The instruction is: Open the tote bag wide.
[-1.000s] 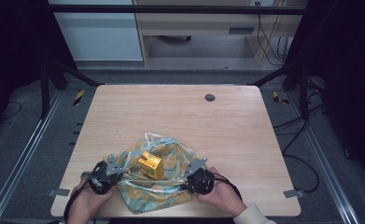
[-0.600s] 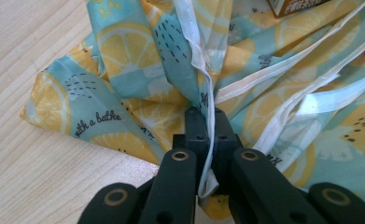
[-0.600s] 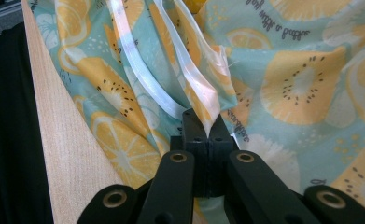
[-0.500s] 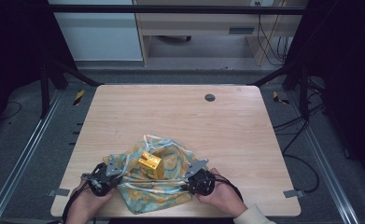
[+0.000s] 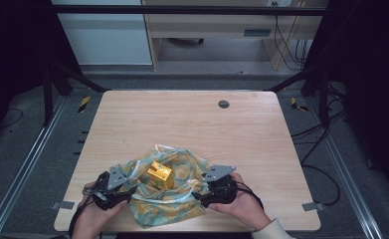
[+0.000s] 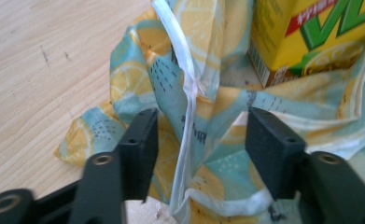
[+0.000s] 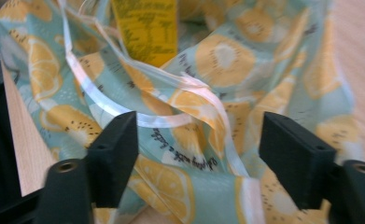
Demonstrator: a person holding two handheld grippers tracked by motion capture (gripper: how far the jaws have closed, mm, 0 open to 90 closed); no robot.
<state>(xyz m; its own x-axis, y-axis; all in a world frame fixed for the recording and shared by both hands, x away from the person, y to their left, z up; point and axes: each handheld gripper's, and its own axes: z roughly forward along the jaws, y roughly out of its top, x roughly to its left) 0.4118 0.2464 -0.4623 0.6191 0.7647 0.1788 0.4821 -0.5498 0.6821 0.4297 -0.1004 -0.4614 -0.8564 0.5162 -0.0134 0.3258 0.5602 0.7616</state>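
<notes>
1. While both hands rest at the near edge of the table [image 5: 182, 114], the left gripper [image 6: 199, 135] stands with its jaws wide apart, a white-edged fold of the cloth [image 6: 203, 93] rising between them.
2. Likewise spread wide, the right gripper [image 7: 196, 140] has its jaws on either side of the cloth's white hem, not pinching it.
3. Crumpled on the cloth sits a yellow carton [image 5: 160, 172], between the two grippers.
4. Farther out, the pale wooden table has a dark round hole [image 5: 224, 104] near its far edge.
5. Around it lie grey floor, metal rails and cables [image 5: 311, 134].
6. Print on the carton is cut off and unreadable.
</notes>
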